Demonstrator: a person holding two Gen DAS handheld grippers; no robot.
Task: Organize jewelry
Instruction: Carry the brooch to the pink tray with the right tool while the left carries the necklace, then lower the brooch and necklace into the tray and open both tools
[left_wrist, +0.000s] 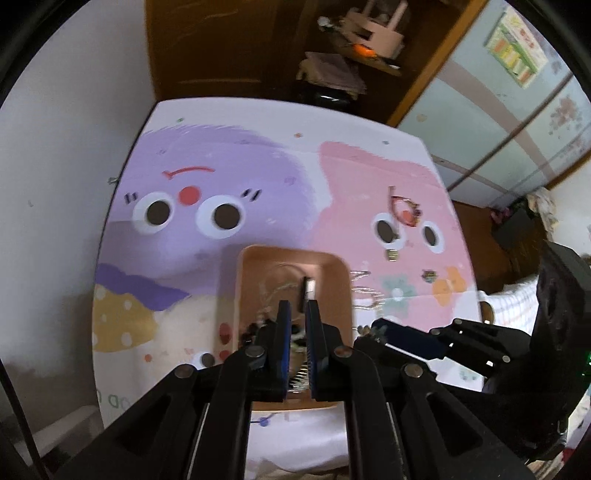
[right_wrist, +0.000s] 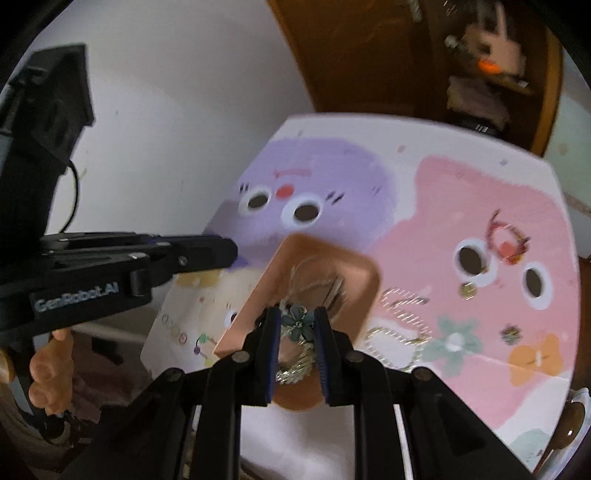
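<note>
We are angling both grippers steeply down over the pink tray (right_wrist: 325, 266). Our right gripper (right_wrist: 297, 325) is pinching a teal flower brooch (right_wrist: 300, 320) above it. Our left gripper (left_wrist: 297, 314) is hovering there too, fingers pressed together, holding nothing. A red bracelet (right_wrist: 506, 242) is lying on the mat (right_wrist: 480, 192).

Soft indoor light, dim background; motion blur in right view; strong fisheye bending, dark vignetted corners.
</note>
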